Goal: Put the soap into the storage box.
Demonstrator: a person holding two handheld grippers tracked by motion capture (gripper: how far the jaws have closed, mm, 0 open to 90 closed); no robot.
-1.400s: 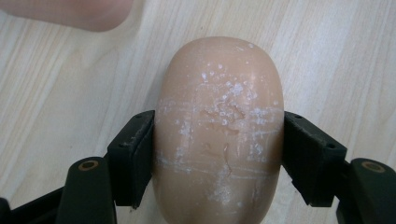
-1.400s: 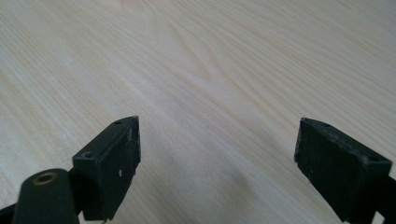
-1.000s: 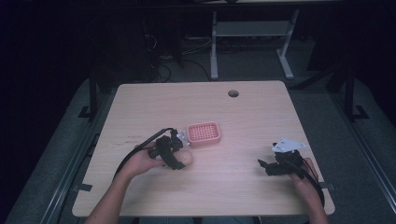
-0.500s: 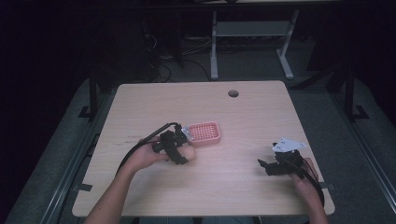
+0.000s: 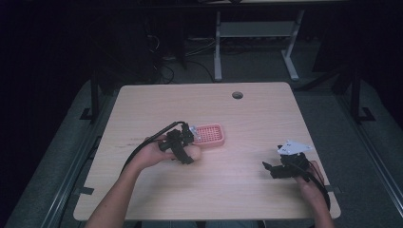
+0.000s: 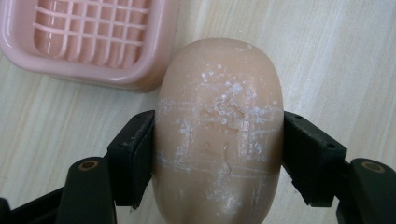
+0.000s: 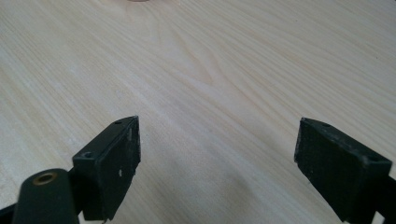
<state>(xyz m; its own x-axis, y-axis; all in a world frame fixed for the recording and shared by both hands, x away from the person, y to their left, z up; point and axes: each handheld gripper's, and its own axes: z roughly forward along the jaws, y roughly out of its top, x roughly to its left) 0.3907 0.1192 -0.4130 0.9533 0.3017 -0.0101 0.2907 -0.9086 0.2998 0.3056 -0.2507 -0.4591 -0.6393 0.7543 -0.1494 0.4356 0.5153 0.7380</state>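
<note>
From the high view, my left tool is clamped across a smooth, peach-coloured oval bar of soap, with the pink plastic slatted soap dish just ahead of it on the pale wooden counter. My right tool sits well off to the side, over bare wood.

Left gripper view now: the soap fills the space between my two black jaws, gripped across its narrow waist at the two long flanks. The dish lies just beyond the soap's far end, up and to my tool's left. White flecks and scuffs show on the soap, so I judge it dry, rigid, and fairly light, but rounded and waxy, liable to squirt out if I squeeze near either end. The middle hold looks right; firm, not crushing, since pads could dent it.

Right gripper view: my right tool stands spread wide, holding nothing, just wood grain beneath.
</note>
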